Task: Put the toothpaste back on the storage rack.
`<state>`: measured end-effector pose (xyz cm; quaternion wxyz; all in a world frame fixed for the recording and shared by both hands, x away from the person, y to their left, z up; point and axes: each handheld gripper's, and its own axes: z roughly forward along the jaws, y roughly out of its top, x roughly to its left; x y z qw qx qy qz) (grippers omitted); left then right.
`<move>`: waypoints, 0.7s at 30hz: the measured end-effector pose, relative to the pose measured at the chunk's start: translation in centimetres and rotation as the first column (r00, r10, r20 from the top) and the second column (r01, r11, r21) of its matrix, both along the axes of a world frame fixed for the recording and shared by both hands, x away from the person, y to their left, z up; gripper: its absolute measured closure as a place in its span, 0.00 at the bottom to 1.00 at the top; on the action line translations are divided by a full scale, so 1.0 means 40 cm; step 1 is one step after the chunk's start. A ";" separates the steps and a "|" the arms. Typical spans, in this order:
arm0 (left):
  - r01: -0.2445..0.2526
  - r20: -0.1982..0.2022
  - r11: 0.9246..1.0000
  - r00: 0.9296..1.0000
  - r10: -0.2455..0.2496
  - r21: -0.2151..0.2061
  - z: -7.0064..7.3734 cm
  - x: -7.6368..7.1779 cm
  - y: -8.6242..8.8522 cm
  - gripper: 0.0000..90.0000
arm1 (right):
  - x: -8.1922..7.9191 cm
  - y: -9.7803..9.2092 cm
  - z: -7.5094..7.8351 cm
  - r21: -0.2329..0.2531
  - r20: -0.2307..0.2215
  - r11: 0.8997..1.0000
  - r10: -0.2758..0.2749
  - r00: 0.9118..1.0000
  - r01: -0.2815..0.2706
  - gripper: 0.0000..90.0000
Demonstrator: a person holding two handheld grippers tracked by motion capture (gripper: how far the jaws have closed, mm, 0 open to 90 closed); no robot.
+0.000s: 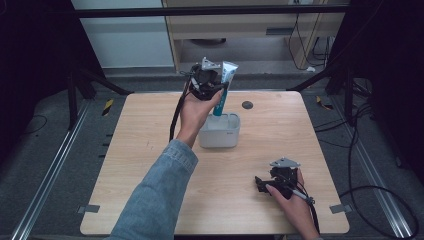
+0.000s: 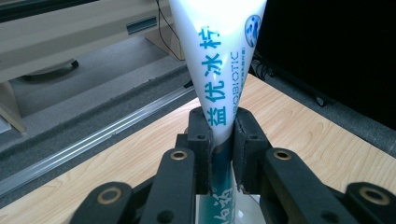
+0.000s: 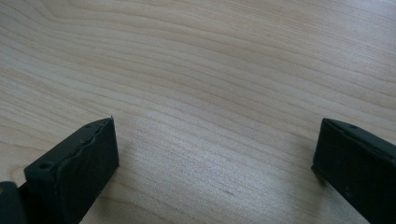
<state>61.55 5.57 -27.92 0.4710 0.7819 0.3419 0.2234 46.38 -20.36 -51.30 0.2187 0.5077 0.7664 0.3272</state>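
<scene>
Left gripper [image 1: 221, 86]: I clamp my jaws on the toothpaste tube [image 1: 223, 90], upright, its lower end in the white container [image 1: 220, 133].
Right gripper [image 1: 261, 184]: my jaws apart, empty, low over the wooden table [image 1: 280, 130].
Progress: likely midway; tube not released.

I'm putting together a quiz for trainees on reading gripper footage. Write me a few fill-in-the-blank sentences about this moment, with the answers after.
1. The left gripper is shut on a ____ tube.
2. The toothpaste tube stands over the grey ____ on the table.
3. The jaws of the right gripper stand ____, nothing between them.
4. The right gripper rests low over the bare ____ tabletop.

Missing words: toothpaste; container; open; wooden
</scene>
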 end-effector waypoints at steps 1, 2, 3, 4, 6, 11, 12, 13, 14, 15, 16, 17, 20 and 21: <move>-0.003 -0.001 1.000 1.000 0.003 -0.006 -0.002 0.002 0.002 0.88 | 0.000 0.000 0.000 0.000 0.000 1.000 0.000 1.000 0.000 0.00; -0.007 -0.001 1.000 1.000 0.007 -0.011 -0.005 0.004 0.004 0.88 | 0.000 0.000 0.000 0.000 0.000 1.000 0.000 1.000 0.000 0.00; -0.006 0.001 1.000 1.000 0.006 -0.013 -0.007 0.005 0.007 0.88 | 0.000 0.000 0.000 0.001 -0.001 1.000 0.000 1.000 0.000 0.00; -0.008 0.000 1.000 1.000 0.008 -0.017 -0.010 0.006 0.009 0.88 | 0.000 0.000 0.000 0.000 -0.002 1.000 0.000 1.000 0.000 0.00; -0.012 -0.002 1.000 1.000 0.012 -0.018 -0.018 0.008 0.011 0.88 | 0.000 0.000 0.000 0.000 -0.002 1.000 0.000 1.000 0.000 0.00; -0.013 0.011 1.000 1.000 0.013 -0.019 -0.038 0.009 0.014 0.88 | 0.000 0.000 0.000 0.000 -0.002 1.000 -0.001 1.000 0.001 0.00; -0.013 0.010 1.000 1.000 0.013 -0.020 -0.046 0.010 0.016 0.88 | 0.000 0.000 0.000 0.000 -0.001 1.000 0.000 1.000 0.000 0.00; -0.015 0.008 1.000 1.000 0.015 -0.021 -0.051 0.010 0.018 0.88 | 0.000 0.000 0.000 0.000 -0.001 1.000 0.000 1.000 0.000 0.00; -0.018 0.005 0.999 1.000 0.018 -0.026 -0.059 0.012 0.020 0.88 | 0.000 0.000 0.000 0.000 -0.001 1.000 0.000 1.000 0.000 0.00; -0.019 0.004 0.999 1.000 0.019 -0.027 -0.065 0.013 0.022 0.88 | 0.000 0.000 0.000 -0.002 -0.001 1.000 0.001 1.000 -0.001 0.00; -0.020 0.004 0.999 1.000 0.020 -0.028 -0.068 0.014 0.023 0.88 | 0.000 0.000 0.000 0.000 -0.001 1.000 0.000 1.000 0.000 0.00; -0.018 0.002 1.000 1.000 0.018 -0.021 -0.072 0.015 0.026 0.88 | 0.000 0.000 0.000 0.000 -0.002 1.000 0.000 1.000 0.000 0.00; -0.014 -0.002 1.000 1.000 0.014 -0.015 -0.085 0.016 0.029 0.88 | -0.001 0.000 0.001 0.003 -0.004 1.000 0.000 1.000 0.000 0.00; -0.014 -0.003 1.000 1.000 0.014 -0.017 -0.090 0.016 0.030 0.88 | -0.001 0.000 0.001 0.003 -0.003 1.000 0.000 1.000 0.000 0.00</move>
